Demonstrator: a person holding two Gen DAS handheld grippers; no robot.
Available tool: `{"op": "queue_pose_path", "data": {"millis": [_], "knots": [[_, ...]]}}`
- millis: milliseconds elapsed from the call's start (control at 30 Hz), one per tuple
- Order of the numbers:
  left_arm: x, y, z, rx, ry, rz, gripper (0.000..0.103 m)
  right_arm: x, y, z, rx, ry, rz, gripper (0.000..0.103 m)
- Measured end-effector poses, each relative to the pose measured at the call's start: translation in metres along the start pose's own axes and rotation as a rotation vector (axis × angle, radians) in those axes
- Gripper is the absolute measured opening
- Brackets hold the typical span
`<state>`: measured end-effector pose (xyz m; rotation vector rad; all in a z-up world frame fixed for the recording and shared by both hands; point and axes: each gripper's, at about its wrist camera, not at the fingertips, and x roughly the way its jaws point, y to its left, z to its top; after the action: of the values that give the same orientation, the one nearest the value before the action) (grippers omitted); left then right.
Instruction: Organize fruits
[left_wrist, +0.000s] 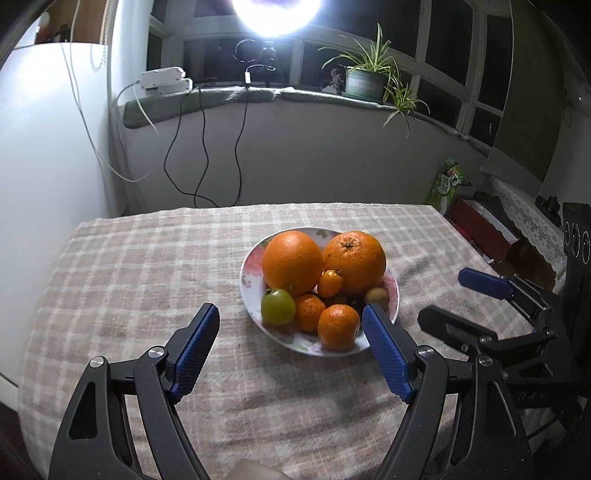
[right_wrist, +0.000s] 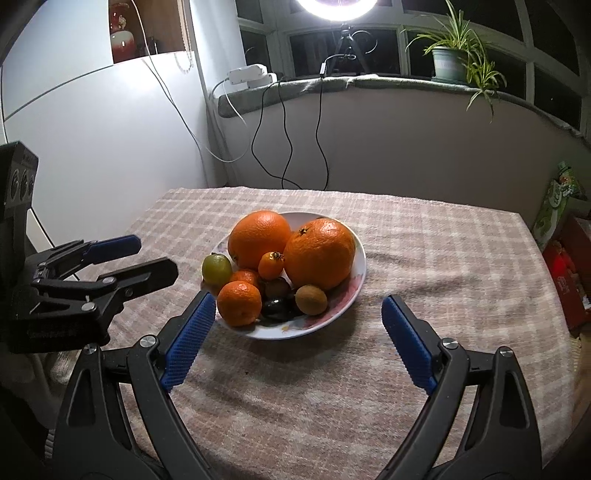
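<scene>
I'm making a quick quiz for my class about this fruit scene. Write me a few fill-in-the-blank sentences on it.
1. All the fruit sits in one floral plate on a ____ tablecloth.
2. The two biggest fruits are ____ in colour.
3. The only green fruit lies at the plate's ____ edge in the left wrist view.
4. Both the left hand-held gripper and the right hand-held gripper hold ____.

Missing words: checked; orange; left; nothing

One plate (right_wrist: 360, 254) holds two big oranges (right_wrist: 259, 238), two mandarins (right_wrist: 239, 302), one kumquat (right_wrist: 270, 264), one green fruit (right_wrist: 216, 268), one kiwi (right_wrist: 311, 299) and some dark fruits (right_wrist: 277, 308) too hidden to count.
</scene>
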<state>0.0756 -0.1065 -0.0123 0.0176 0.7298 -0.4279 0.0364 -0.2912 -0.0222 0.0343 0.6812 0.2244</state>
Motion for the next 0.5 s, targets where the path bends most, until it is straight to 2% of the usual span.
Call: {"op": "queue_pose_path", "data": {"millis": [500], "knots": [[-0.019,0.0,-0.017,-0.03,-0.008,0.005,0.08,-0.017,-0.006,-0.007,0.015,-0.02,-0.036,0.094]]}}
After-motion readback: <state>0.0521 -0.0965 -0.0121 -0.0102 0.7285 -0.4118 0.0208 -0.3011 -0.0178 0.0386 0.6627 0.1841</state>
